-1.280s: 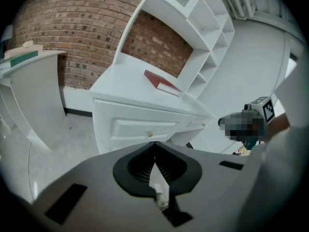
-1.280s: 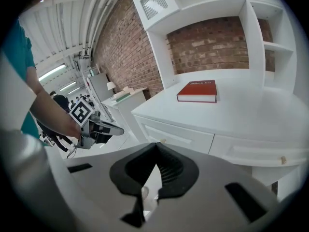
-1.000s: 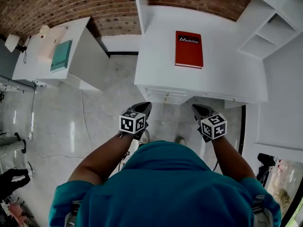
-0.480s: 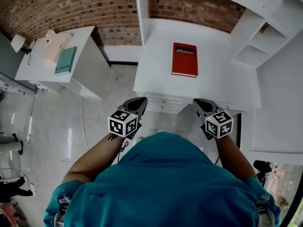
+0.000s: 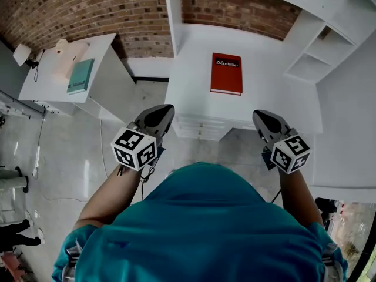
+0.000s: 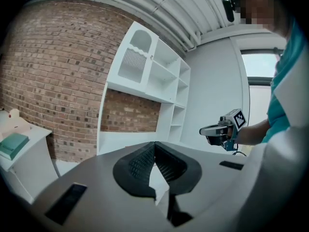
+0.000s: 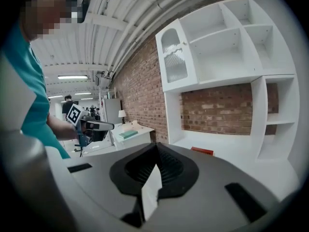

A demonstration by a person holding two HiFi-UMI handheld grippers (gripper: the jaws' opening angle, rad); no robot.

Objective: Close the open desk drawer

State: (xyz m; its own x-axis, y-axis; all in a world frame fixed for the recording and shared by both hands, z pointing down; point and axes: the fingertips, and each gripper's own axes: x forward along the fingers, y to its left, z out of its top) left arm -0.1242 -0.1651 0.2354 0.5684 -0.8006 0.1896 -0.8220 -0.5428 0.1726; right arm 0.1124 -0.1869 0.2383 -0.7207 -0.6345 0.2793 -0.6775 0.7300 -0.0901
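Left claw (image 5: 166, 108), right claw (image 5: 259, 114) spread wider, closed empty; drawer (image 5: 197, 124) faces person, axis crosswise.

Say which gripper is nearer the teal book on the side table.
Left. The left gripper hovers over the floor right of the side table holding the teal book; the right gripper is farther right, past the desk drawers.

Bare floor (image 5: 70, 151) lies open left of the bench (image 5: 264, 98); a book (image 5: 226, 73) occupies its middle, shelves (image 5: 322, 56) its right.
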